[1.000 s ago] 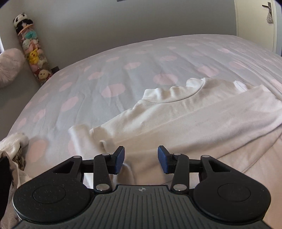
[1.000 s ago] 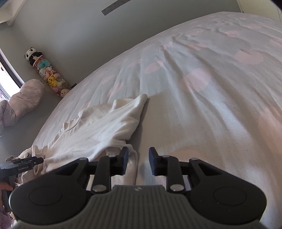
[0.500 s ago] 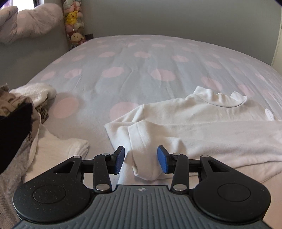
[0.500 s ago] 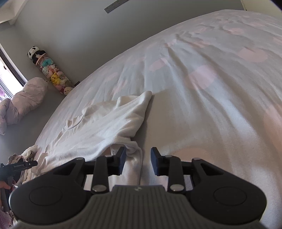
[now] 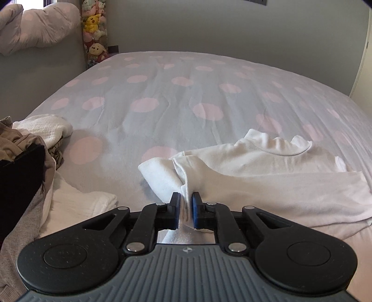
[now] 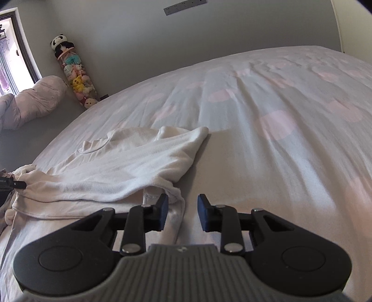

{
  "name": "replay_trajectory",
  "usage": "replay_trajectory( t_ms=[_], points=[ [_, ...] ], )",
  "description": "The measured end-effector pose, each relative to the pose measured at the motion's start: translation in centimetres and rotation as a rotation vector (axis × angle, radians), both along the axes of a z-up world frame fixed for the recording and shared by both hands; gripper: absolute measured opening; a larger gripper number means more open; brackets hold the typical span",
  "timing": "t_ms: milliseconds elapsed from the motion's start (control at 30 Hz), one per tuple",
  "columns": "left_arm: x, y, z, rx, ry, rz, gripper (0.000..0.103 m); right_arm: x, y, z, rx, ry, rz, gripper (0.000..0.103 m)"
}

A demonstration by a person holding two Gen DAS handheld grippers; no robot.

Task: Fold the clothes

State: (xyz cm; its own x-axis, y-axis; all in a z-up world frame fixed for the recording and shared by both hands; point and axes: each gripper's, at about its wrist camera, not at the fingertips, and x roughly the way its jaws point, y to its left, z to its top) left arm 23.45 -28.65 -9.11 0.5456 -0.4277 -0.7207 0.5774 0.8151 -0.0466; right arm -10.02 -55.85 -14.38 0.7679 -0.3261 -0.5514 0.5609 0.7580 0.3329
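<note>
Firstly, item: cream-white soft knit long-sleeved top point(image 5: 267, 181), matte, lightly creased, with a rounded ribbed neckline; lies flat on the bed, sleeve bunched at the near edge.

Left gripper point(image 5: 186, 205): black plastic linkage, blue pads; jaws closing, pinching a fold of the top's sleeve between them.

Right gripper point(image 6: 182, 215): same build; jaws spread partway, with the top's lower edge lying beneath and just inside the left pad, not pinched.

Surface: bed with a pale grey cover printed with large pink dots point(image 5: 186, 100), cloth gently rippled.

Room: plain grey wall point(image 6: 186, 39); tall clear tube stacked with small plush toys point(image 6: 78, 79), panda on top, in the corner; pale pink quilted bedding bundle point(image 6: 34, 102) beside it.

Left view only: heap of white, beige and black garments point(image 5: 28, 167) at the bed's left edge. Right view only: dark-framed window point(image 6: 14, 51), grey wall plate strip point(image 6: 184, 7), and the left gripper's tip at the far sleeve.
</note>
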Motion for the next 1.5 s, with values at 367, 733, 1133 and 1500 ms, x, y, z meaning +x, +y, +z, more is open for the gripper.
replay_trajectory(
  t_ms=[367,733,1133,1500],
  points=[
    [0.9,-0.5,-0.6,0.061,0.030,0.025,0.009,3.2,1.6,-0.1,-0.090,0.030,0.000,0.055],
    [1.7,-0.5,-4.0,0.173,0.056,0.049,0.014,-0.1,-2.3,-1.7,0.251,-0.014,-0.131,0.024],
    [-1.0,4.9,-1.7,0.189,0.044,0.050,0.028,-2.7,-0.1,0.5,0.132,0.007,-0.150,0.037],
    [-13.8,10.9,1.2,0.131,0.039,-0.201,0.030,-3.3,7.6,3.7,0.097,0.049,0.016,0.046]
  ],
)
